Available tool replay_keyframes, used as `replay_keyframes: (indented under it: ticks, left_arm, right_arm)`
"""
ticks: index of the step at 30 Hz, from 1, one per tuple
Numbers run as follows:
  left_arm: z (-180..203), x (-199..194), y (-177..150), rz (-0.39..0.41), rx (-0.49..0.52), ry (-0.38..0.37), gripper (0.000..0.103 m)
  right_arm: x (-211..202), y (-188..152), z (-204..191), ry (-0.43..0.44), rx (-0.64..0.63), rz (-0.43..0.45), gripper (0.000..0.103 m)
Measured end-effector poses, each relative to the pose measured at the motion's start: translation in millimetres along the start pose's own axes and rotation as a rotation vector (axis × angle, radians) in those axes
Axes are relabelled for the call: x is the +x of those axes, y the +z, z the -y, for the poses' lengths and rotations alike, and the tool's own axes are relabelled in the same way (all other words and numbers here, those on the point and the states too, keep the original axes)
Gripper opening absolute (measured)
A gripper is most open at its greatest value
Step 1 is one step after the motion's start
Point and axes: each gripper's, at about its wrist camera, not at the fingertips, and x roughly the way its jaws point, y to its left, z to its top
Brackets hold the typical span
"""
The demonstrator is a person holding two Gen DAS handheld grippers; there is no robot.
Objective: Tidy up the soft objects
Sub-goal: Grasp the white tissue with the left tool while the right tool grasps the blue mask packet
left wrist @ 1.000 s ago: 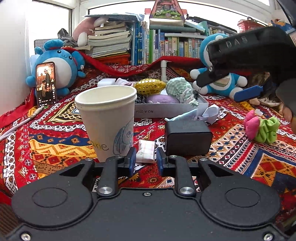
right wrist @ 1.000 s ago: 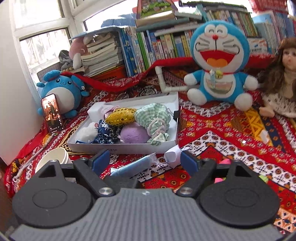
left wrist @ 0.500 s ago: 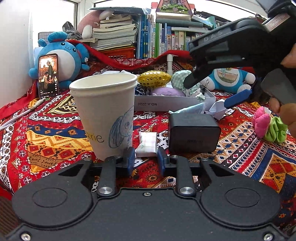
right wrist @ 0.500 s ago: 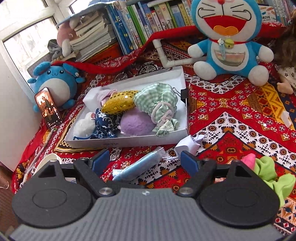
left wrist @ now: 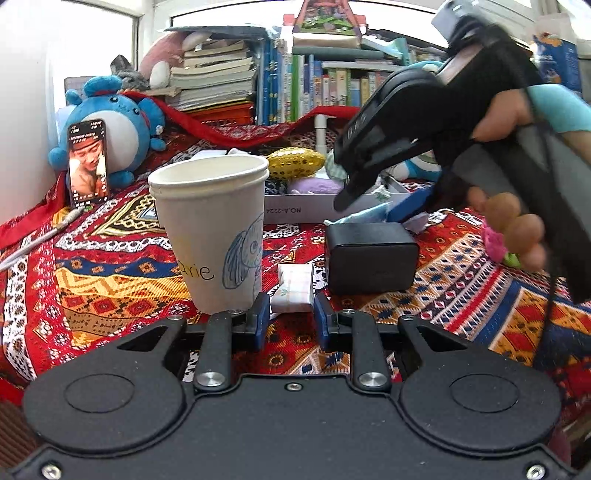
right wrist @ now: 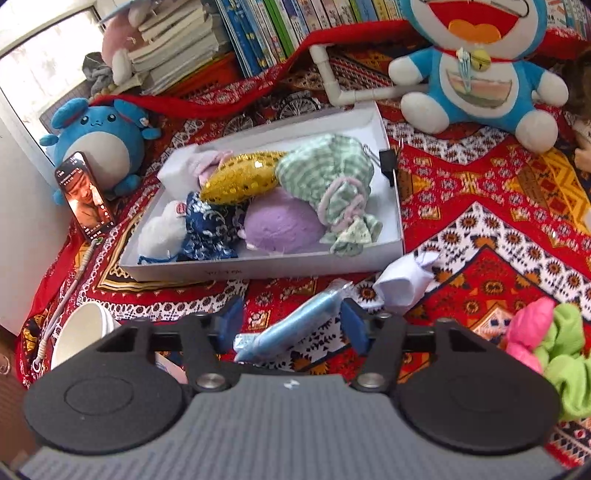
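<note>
Down low, close by: the left gripper (left wrist: 288,317) sits just above the red patterned cloth (left wrist: 110,280). Its jaws are a little apart and hold nothing.
Right at its tips: a small white tissue pack (left wrist: 293,288) lies flat, with a paper cup (left wrist: 212,229) on one side and a black box (left wrist: 371,256) on the other.
Left hand's pose: low and level, pointing forward, as if it is waiting.
Over the cloth, further along: the right gripper (right wrist: 291,325) hangs above the cloth, tipped downward. Its jaws are spread wide and empty.
Between those jaws: a long blue soft tube (right wrist: 291,325) lies slantwise on the cloth. I cannot tell if the pads touch it.
Beside it: a crumpled white bundle (right wrist: 406,280), and off to the right a pink and green scrunchie (right wrist: 546,343).
Step in hand: I think the right gripper is lining up to pick the blue soft tube.
Next move: it likely needs to go down a bit, squeeze the tube gently near its middle, then lift it toward the box.
Further back: the white tray (right wrist: 391,184) already holds soft things, a gold sequin pillow (right wrist: 240,177), a purple ball (right wrist: 280,225) and a green checked cloth (right wrist: 325,170).
Farthest: a blue cat plush (right wrist: 476,77) and a round blue plush (right wrist: 96,136) sit before the books (right wrist: 258,33).
</note>
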Motion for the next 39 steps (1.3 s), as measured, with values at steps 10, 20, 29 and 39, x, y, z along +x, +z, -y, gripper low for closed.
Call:
replay_keyframes:
  ticks: [10,20,29,39]
  left_arm:
    - [-6,-2,2,0.007,-0.007,-0.004,0.038]
    - [-5,11,4,-0.019,-0.002,-0.013,0.04]
    - [-6,11,2,-0.022,0.005,-0.026,0.025]
    - [-3,15,5,-0.019,0.008,-0.007,0.035]
  right_arm:
    - [-28,-6,1,0.007,0.02,0.084,0.023]
    - [-76,-23,21,-0.034,-0.011,0.142,0.022]
    - [-90,-55,40,-0.051,-0.014,0.093,0.026]
    - [-73,-70,43,-0.135,-0.002,0.158,0.07]
